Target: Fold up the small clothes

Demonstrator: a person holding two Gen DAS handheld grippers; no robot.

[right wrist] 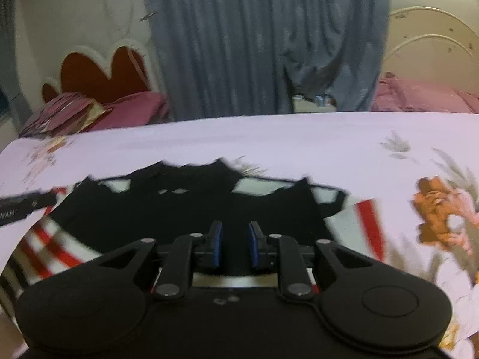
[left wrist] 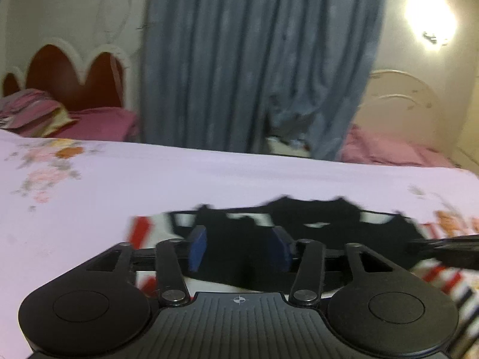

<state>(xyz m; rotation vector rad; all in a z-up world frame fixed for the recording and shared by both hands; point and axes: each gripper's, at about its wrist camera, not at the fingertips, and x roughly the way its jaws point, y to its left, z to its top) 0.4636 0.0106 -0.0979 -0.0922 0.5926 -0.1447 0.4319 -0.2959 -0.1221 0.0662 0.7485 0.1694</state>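
Note:
A small black garment with white and red-striped parts lies flat on the pale lilac floral bedsheet. My left gripper hovers over the garment's near edge, its blue pads wide apart with nothing pinched between them. In the right wrist view the same garment spreads out ahead of my right gripper. Its pads stand a narrow gap apart with only the dark cloth showing behind them. Each gripper shows at the edge of the other's view: the right gripper and the left gripper.
A blue curtain hangs behind the bed. A red scalloped headboard with pink pillows stands at the back left, and a cream headboard with pink bedding at the back right. A bright wall lamp glares.

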